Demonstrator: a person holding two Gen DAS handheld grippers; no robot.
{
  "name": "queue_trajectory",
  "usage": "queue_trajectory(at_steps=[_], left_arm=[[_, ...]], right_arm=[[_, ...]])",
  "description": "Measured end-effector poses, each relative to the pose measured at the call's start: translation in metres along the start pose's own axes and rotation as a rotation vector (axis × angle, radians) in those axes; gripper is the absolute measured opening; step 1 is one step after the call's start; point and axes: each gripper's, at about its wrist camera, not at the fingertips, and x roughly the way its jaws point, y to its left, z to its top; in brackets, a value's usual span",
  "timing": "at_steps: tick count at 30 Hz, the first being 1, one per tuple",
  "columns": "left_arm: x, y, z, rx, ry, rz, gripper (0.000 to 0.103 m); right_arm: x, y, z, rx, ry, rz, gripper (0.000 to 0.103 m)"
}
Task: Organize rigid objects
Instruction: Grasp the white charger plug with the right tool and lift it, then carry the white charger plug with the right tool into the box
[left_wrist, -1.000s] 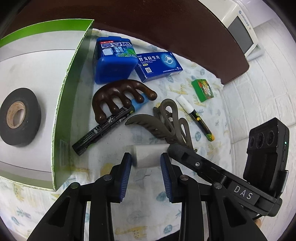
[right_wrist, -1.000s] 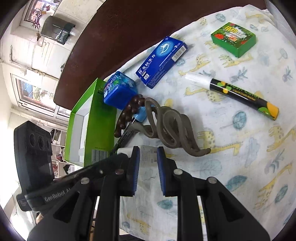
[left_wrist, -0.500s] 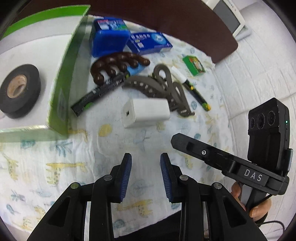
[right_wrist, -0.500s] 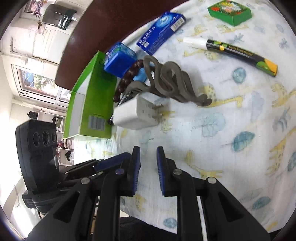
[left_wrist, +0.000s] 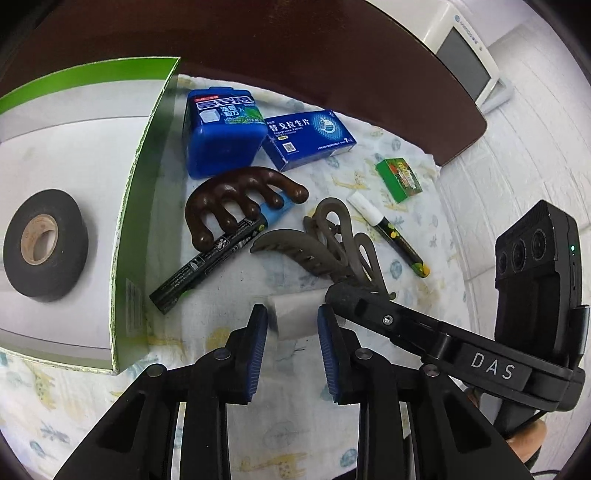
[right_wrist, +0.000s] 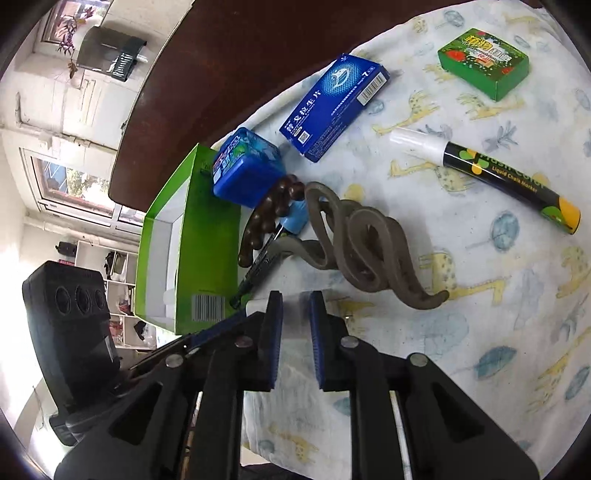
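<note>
The green cardboard box (left_wrist: 144, 206) lies open on the patterned cloth (left_wrist: 184, 354), and the only thing seen inside it is a roll of black tape (left_wrist: 44, 243) on its white floor. Just outside its near corner sits the white charger block (left_wrist: 295, 317), blurred in both views. The left gripper (left_wrist: 291, 336) tilts steeply down over the block, its blue pads either side of it; its jaws have just been closing, yet a sliver of gap shows at each pad, so it does not seem to pinch yet. The right gripper (right_wrist: 295, 325) comes in from the other side, pointing down at the same block, jaws narrow and also just closing; whether its pads touch the block I cannot tell.

Crowding the block: a grey hair claw (left_wrist: 332, 251) just beyond it, a black marker (left_wrist: 207, 266) lying under a brown wooden massage comb (left_wrist: 236, 199), then a blue plastic case (left_wrist: 218, 136) and a blue medicine carton (left_wrist: 310, 138) nearer the dark desk (left_wrist: 332, 55) edge. Further right lie a white-capped chalk marker (right_wrist: 487, 173) and a small green box (right_wrist: 484, 62)
</note>
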Motion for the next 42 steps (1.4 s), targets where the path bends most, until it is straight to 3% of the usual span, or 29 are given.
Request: queue_trajectory(at_steps=[6,11,17,21,24,28,42], left_arm=[[-0.001,-0.007,-0.024,0.075,0.038,0.000,0.027],[-0.003,-0.005,-0.055,0.111,0.118,-0.024,0.027],[-0.018,-0.005,-0.042,0.090,0.029,-0.016,0.027],[-0.009,-0.004,-0.036,0.077,0.020,0.023,0.027],[0.001,0.001,-0.038,0.058,0.053,-0.022,0.027],[-0.001,0.000,-0.039,0.085,0.038,-0.028,0.026],[-0.020,-0.013,-0.046,0.192,-0.027,-0.038,0.023]], right_arm=[[-0.009,0.003,-0.023,-0.039,0.006,-0.004,0.016],[-0.006,-0.013,-0.060,-0.027,0.085,0.003,0.016],[-0.024,-0.009,-0.052,-0.084,-0.013,-0.097,0.016],[-0.021,-0.004,-0.052,-0.102,0.001,-0.077,0.016],[-0.013,-0.006,-0.053,-0.077,0.029,-0.074,0.016],[-0.003,-0.005,-0.051,-0.061,0.050,-0.050,0.015],[-0.015,0.019,-0.059,-0.195,-0.014,-0.107,0.016]])
